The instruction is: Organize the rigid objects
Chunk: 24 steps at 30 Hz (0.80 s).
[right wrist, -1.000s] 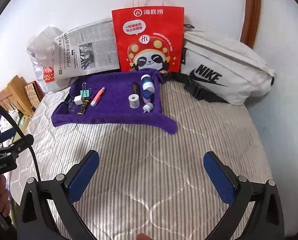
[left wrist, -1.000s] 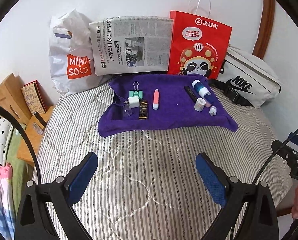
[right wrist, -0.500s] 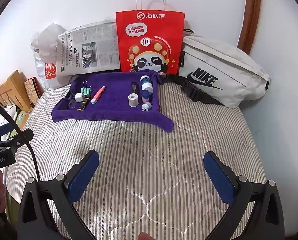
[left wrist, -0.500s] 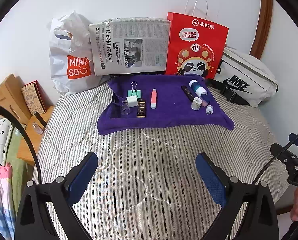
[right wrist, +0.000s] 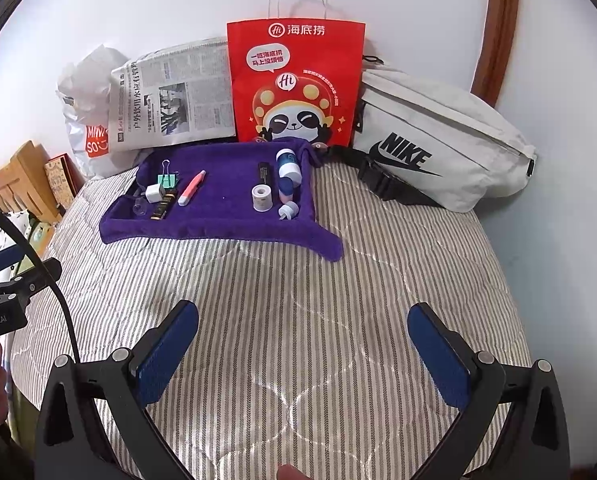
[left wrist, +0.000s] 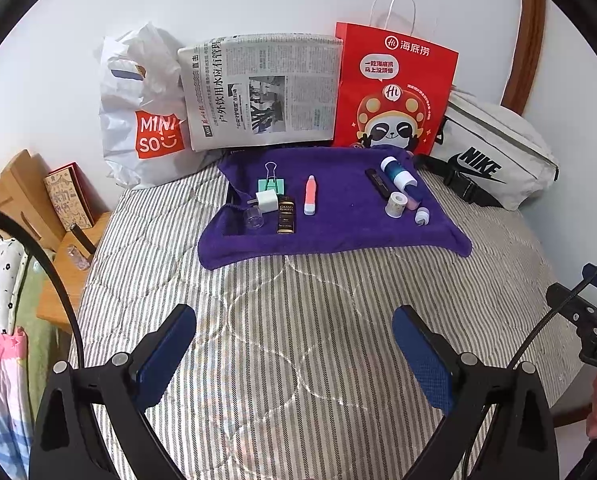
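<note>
A purple cloth (left wrist: 338,224) (right wrist: 226,220) lies on the striped bed at the back. On its left part are a green binder clip (left wrist: 271,184), a white charger plug (left wrist: 266,201), a clear cap (left wrist: 254,217), a black-gold tube (left wrist: 286,220) and a pink pen (left wrist: 310,195) (right wrist: 192,187). On its right part are a black tube (left wrist: 378,182), a blue-white bottle (left wrist: 396,171) (right wrist: 288,164), a white tape roll (left wrist: 395,204) (right wrist: 262,198) and a small white cap (left wrist: 422,215). My left gripper (left wrist: 294,344) and right gripper (right wrist: 302,348) are open, empty, well short of the cloth.
Against the wall stand a white Miniso bag (left wrist: 142,116), a folded newspaper (left wrist: 262,88), a red paper bag (left wrist: 394,88) (right wrist: 296,80) and a white Nike waist bag (left wrist: 494,152) (right wrist: 438,140). A wooden bedside stand (left wrist: 38,208) is left of the bed.
Both grippers have pulled back and risen slightly; the cloth and bags look a little farther and higher in view. Nothing was grasped; both stay open.
</note>
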Each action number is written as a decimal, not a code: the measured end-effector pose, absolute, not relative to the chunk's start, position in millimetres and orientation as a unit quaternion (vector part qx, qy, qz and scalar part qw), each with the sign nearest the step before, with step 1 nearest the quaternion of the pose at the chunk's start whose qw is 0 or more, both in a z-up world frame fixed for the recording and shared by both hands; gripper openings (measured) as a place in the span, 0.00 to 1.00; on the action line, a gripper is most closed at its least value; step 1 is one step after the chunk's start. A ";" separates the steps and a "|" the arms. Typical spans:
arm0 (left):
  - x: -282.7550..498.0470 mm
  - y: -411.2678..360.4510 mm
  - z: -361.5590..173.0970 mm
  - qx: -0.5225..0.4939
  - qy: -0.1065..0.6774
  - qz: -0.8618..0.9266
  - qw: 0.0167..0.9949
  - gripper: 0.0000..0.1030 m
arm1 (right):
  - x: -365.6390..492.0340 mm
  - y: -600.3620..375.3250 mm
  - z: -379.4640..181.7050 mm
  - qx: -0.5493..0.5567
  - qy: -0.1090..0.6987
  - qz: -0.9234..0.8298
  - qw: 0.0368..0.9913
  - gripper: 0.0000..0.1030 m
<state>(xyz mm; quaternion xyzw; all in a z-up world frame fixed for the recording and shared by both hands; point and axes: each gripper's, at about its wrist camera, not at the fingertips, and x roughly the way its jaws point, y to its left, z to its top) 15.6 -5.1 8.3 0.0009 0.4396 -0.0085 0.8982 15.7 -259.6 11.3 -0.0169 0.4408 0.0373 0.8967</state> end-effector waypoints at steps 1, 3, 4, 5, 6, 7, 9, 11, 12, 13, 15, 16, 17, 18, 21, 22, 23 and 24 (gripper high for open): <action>15.6 -4.8 8.3 0.001 0.440 -0.008 0.898 0.96 | 15.5 -259.5 11.4 -0.017 0.441 0.038 0.897 1.00; 15.9 -4.2 8.1 0.001 0.439 -0.007 0.898 0.96 | 14.8 -259.7 11.7 -0.018 0.440 0.039 0.897 1.00; 15.9 -3.6 8.1 0.000 0.439 -0.008 0.898 0.96 | 14.6 -259.5 12.0 -0.018 0.440 0.040 0.897 1.00; 15.8 -3.3 8.1 0.000 0.439 -0.009 0.898 0.96 | 14.5 -259.4 11.9 -0.019 0.440 0.040 0.897 1.00; 15.7 -2.8 8.2 -0.001 0.440 -0.012 0.898 0.96 | 14.1 -258.6 12.0 -0.019 0.440 0.040 0.897 1.00; 15.6 -2.2 8.6 -0.004 0.440 -0.016 0.898 0.96 | 14.0 -258.4 12.0 -0.020 0.439 0.040 0.897 1.00; 15.3 -1.1 8.7 -0.007 0.440 -0.020 0.898 0.96 | 14.0 -257.7 11.7 -0.021 0.440 0.040 0.897 1.00; 15.1 -1.4 8.0 -0.004 0.440 -0.018 0.898 0.96 | 13.9 -256.5 11.4 -0.022 0.440 0.041 0.897 1.00; 15.2 -1.6 7.8 -0.002 0.441 -0.017 0.897 0.96 | 13.9 -256.2 11.2 -0.022 0.440 0.041 0.897 1.00; 15.2 -1.7 7.5 -0.002 0.441 -0.017 0.897 0.96 | 13.8 -255.8 11.1 -0.023 0.440 0.041 0.897 1.00; 14.8 -1.4 7.2 -0.003 0.442 -0.018 0.897 0.96 | 14.0 -255.7 11.2 -0.023 0.440 0.041 0.897 1.00; 14.5 -1.5 7.2 -0.002 0.442 -0.017 0.897 0.96 | 14.0 -255.6 11.3 -0.022 0.440 0.041 0.897 1.00; 14.8 -2.0 7.4 -0.002 0.442 -0.017 0.897 0.96 | 14.0 -255.6 11.3 -0.022 0.440 0.041 0.897 1.00; 14.8 -2.1 7.5 -0.002 0.442 -0.016 0.897 0.96 | 14.0 -255.6 11.4 -0.023 0.440 0.040 0.897 1.00; 14.5 -2.1 7.3 -0.001 0.443 -0.018 0.896 0.96 | 14.2 -255.8 11.5 -0.023 0.440 0.041 0.897 1.00; 14.6 -1.8 7.3 -0.001 0.443 -0.018 0.896 0.96 | 14.2 -255.6 11.4 -0.023 0.440 0.041 0.897 1.00; 14.6 -1.9 7.2 -0.001 0.443 -0.018 0.896 0.96 | 14.2 -255.7 11.4 -0.023 0.440 0.041 0.897 1.00; 14.7 -2.2 7.2 -0.001 0.443 -0.018 0.896 0.96 | 14.0 -255.7 11.5 -0.023 0.440 0.041 0.897 1.00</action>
